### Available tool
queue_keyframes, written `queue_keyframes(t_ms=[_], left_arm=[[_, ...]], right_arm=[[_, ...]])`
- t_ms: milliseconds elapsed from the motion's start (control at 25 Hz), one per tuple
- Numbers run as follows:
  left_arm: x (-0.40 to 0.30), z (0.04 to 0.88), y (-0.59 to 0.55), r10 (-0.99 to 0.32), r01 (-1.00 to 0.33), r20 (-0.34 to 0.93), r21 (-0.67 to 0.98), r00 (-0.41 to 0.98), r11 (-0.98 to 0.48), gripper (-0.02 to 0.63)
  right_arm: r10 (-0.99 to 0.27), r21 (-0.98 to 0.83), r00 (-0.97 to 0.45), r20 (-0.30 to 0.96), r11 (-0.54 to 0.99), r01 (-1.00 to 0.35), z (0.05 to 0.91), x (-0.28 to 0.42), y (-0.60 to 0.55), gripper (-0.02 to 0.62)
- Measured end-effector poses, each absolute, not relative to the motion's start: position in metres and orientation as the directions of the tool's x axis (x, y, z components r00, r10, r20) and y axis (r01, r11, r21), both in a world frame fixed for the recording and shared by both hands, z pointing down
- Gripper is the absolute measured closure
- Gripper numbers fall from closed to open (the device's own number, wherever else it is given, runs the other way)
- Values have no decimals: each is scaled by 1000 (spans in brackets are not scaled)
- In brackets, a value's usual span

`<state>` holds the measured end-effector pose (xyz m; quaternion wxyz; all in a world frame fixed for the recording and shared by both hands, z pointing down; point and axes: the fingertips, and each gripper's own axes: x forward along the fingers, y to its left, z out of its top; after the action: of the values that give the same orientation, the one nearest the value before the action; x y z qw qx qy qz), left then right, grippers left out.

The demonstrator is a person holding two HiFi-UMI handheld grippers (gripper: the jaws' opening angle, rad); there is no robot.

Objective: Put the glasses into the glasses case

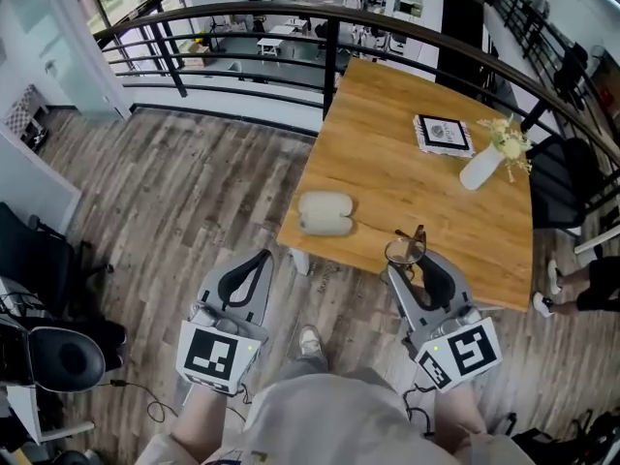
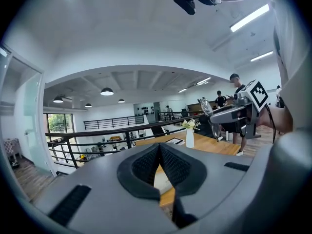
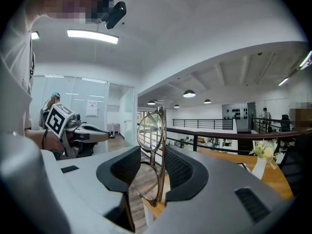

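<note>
The glasses case point(image 1: 325, 213), pale and closed, lies near the front left corner of the wooden table point(image 1: 407, 153). My right gripper point(image 1: 412, 260) hovers at the table's front edge, shut on the thin-framed glasses point(image 1: 405, 250). In the right gripper view the glasses point(image 3: 152, 155) stand upright between the dark pads, one lens above the jaws. My left gripper point(image 1: 254, 260) hangs over the wooden floor, left of the table and below the case. Its pads point(image 2: 146, 165) meet with nothing between them. In the left gripper view the right gripper point(image 2: 229, 112) shows with the glasses point(image 2: 207, 106).
A white vase of flowers point(image 1: 481, 168) and a framed card point(image 1: 443, 134) sit at the table's far right. A dark railing point(image 1: 242, 17) runs behind the table. A black chair point(image 1: 58, 356) stands at the left. A person point(image 1: 581, 289) stands right of the table.
</note>
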<state>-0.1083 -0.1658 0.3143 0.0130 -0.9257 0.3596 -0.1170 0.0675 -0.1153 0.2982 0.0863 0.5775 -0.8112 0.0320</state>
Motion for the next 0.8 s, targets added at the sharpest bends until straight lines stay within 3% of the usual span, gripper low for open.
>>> queue_keyframes(t_ms=[360,800], left_arm=[[-133,326,-208,-658,-655,203,-93,725,-750,591],[-132,335,-229,-689,-678,217,-136,691,-723,591]], right_arm=[[-917,51,-339,210,357,-933,305,33,-161,417],[-888,67,-396,234,421,-905,315,46,-194,417]])
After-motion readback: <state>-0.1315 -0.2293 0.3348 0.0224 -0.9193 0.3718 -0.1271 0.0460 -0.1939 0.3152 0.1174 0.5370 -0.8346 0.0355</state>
